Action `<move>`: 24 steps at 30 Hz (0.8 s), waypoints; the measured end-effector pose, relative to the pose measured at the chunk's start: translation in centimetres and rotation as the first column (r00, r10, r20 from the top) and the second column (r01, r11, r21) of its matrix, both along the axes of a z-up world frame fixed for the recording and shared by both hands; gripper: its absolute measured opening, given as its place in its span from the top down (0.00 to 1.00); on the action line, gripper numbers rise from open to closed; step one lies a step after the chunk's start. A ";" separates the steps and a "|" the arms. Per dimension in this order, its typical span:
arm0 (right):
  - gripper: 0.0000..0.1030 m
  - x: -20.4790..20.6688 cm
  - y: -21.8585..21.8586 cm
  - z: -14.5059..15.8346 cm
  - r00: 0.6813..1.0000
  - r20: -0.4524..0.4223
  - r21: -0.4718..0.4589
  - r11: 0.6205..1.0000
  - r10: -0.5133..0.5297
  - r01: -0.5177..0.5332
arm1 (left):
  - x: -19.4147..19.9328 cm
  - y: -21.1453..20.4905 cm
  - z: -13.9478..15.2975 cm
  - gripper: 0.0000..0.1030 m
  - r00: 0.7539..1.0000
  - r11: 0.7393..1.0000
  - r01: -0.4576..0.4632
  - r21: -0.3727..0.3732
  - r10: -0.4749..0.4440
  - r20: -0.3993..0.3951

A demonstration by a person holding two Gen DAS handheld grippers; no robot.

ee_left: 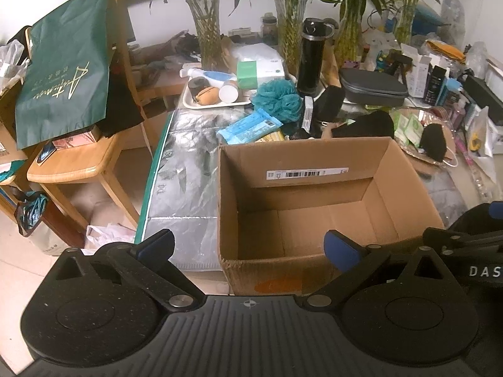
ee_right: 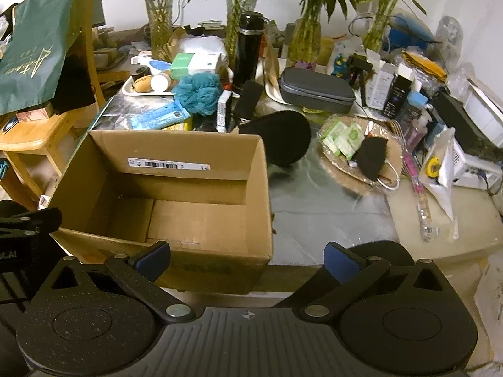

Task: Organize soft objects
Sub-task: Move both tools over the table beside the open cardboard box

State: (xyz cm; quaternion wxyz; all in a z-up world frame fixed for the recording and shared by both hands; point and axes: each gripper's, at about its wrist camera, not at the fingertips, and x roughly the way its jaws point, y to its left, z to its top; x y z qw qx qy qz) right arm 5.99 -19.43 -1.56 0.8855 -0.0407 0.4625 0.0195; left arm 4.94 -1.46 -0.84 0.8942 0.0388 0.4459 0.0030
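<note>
An open, empty cardboard box [ee_left: 311, 210] stands on the table; it also shows in the right wrist view [ee_right: 176, 207]. Behind it lie a teal bath pouf [ee_left: 278, 99] [ee_right: 198, 92], a blue wipes pack [ee_left: 248, 125] [ee_right: 157, 116], a black soft pouch [ee_right: 279, 138] and a black face mask [ee_right: 372, 154] [ee_left: 433, 143] on a woven tray [ee_right: 333, 169]. My left gripper [ee_left: 248, 248] is open and empty over the box's near edge. My right gripper [ee_right: 248, 259] is open and empty at the box's right front corner.
A white tray [ee_left: 195, 102] with small items, a black flask [ee_left: 311, 56], a grey case [ee_right: 314, 91], glass vases with bamboo [ee_right: 158, 15] and boxes and bottles [ee_right: 402, 94] crowd the back. A wooden chair [ee_left: 72, 160] with a green bag [ee_left: 63, 72] stands left.
</note>
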 end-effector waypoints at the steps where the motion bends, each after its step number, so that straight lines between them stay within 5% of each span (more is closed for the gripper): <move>1: 0.00 0.1 0.2 0.0 1.000 0.003 -0.002 1.000 0.004 -0.004 | 0.0 0.0 0.0 0.00 1.000 1.000 -0.001 0.000 0.001 0.000; 24: 0.00 1.4 0.0 1.2 0.999 0.033 0.028 0.999 0.024 -0.024 | 1.1 2.5 1.6 0.00 0.997 0.997 -0.075 0.008 0.074 0.034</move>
